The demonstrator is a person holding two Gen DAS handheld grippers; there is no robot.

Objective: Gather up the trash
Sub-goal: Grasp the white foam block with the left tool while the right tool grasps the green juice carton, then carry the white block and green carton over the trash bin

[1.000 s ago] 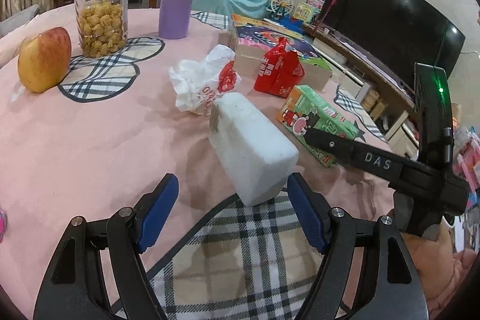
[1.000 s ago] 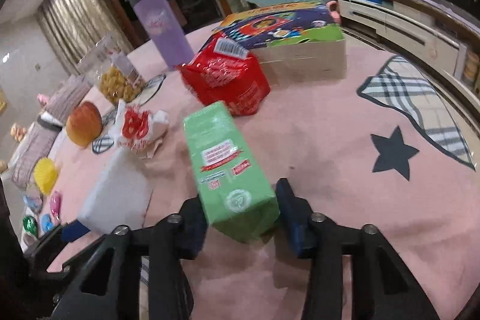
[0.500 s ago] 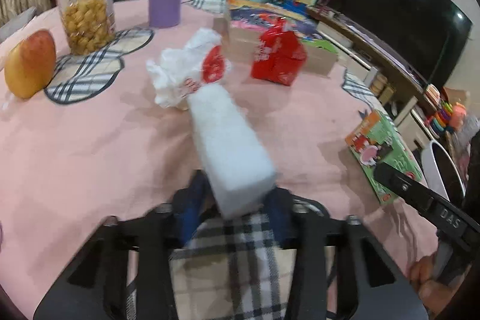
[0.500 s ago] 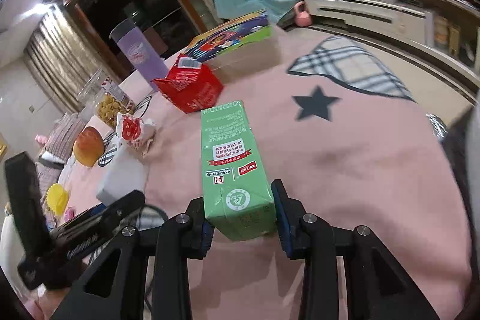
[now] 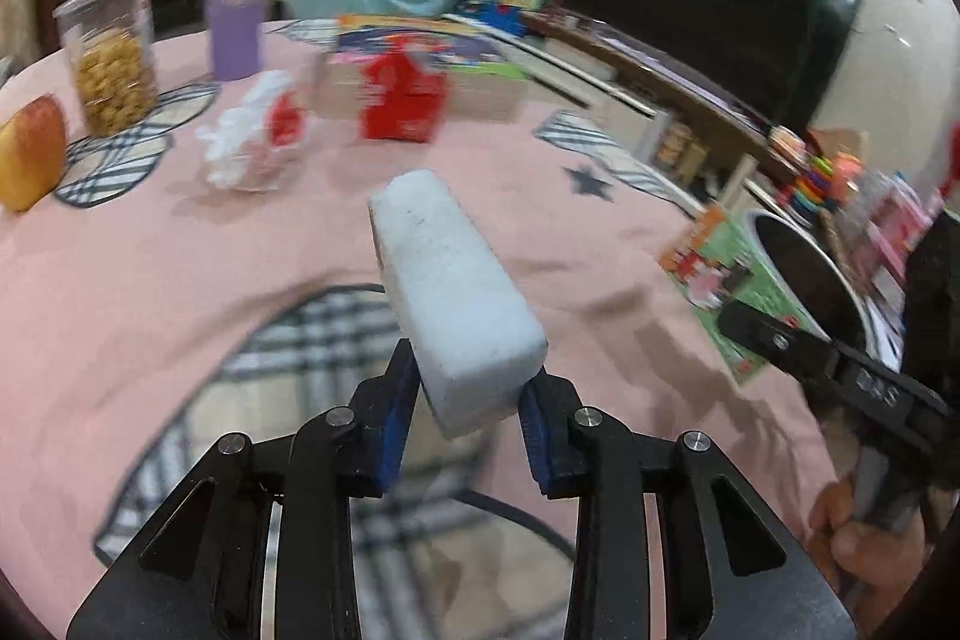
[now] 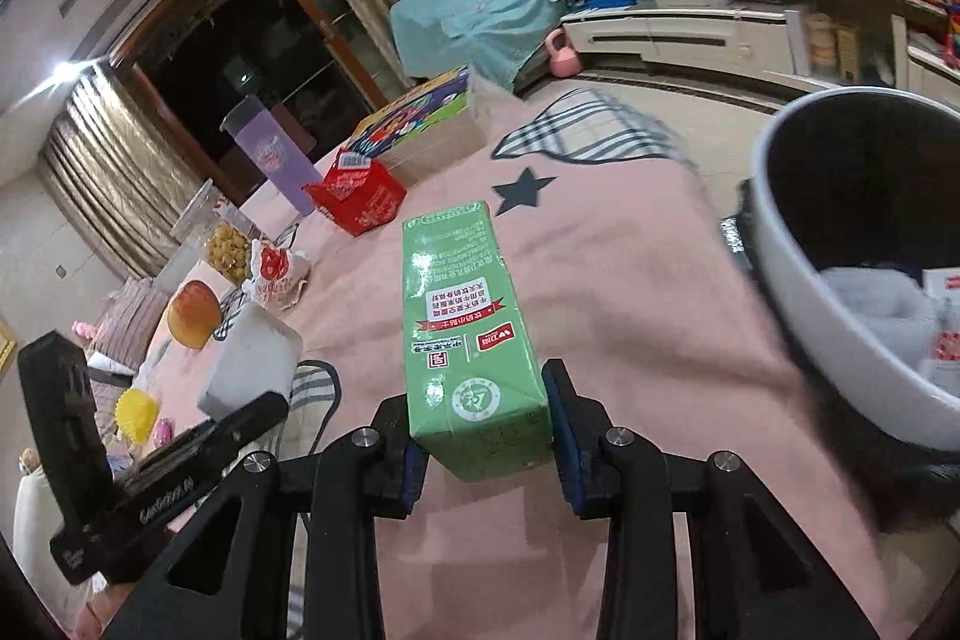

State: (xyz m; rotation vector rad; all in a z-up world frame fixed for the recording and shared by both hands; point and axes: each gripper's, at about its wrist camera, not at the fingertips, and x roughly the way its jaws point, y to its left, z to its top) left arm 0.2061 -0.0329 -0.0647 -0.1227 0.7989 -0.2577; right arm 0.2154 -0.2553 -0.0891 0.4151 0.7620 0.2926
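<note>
A white foam block (image 5: 450, 304) is clamped at its near end by my left gripper (image 5: 468, 418), shut on it just above the pink tablecloth. My right gripper (image 6: 483, 448) is shut on a green drink carton (image 6: 462, 316), which points away from me. Beyond the table's right edge stands a white bin (image 6: 780, 280) with a black liner and some trash inside, close to the carton. In the left wrist view the carton (image 5: 720, 280) hangs by the bin (image 5: 798, 268). A crumpled white-and-red wrapper (image 5: 252, 142) and a red carton (image 5: 402, 100) lie on the table.
An apple (image 5: 30, 160), a clear jar of snacks (image 5: 114, 58), a purple tumbler (image 5: 234, 16) and a flat colourful box (image 5: 420, 46) stand at the back of the table. A TV cabinet (image 6: 690, 34) with toys runs behind the bin.
My left gripper has shut on the white block and carried it to the right. My right gripper has moved the green carton to the table's edge, and the bin has come into view.
</note>
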